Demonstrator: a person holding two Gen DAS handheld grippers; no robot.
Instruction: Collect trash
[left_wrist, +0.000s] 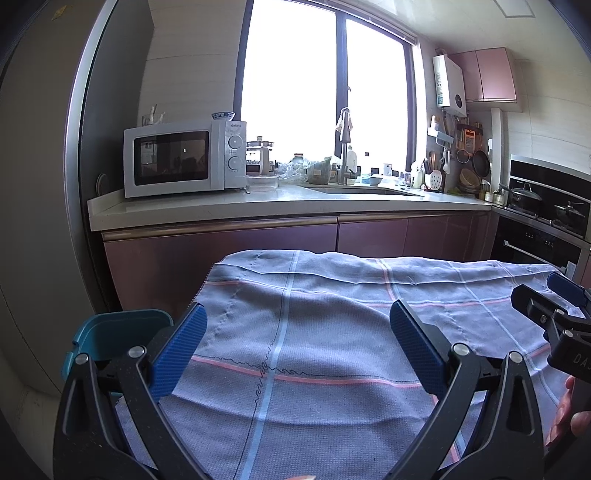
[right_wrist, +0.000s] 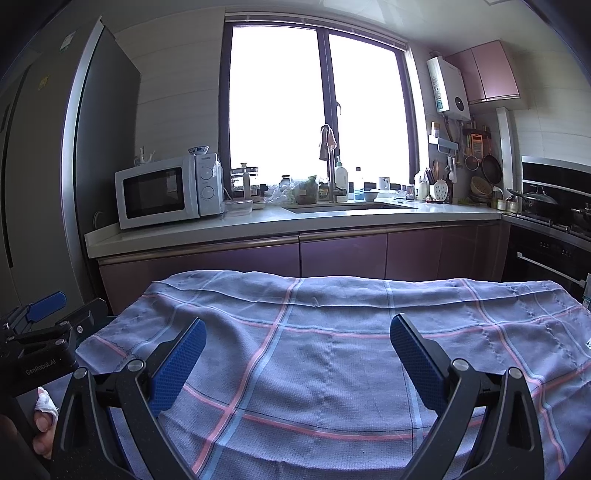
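Both the left gripper (left_wrist: 297, 347) and the right gripper (right_wrist: 297, 356) hover with jaws spread wide and empty over a surface draped in a soft grey-blue checked cloth with pink and pale-blue stripes (left_wrist: 332, 317). No trash shows on the cloth in either view; it may lie below the frames or on the far white kitchen counter (right_wrist: 258, 225), where a crumpled clear plastic bag (right_wrist: 279, 194) sits. Such scrap would likely be light and limp: pinch a bunched fold, not a flat edge.
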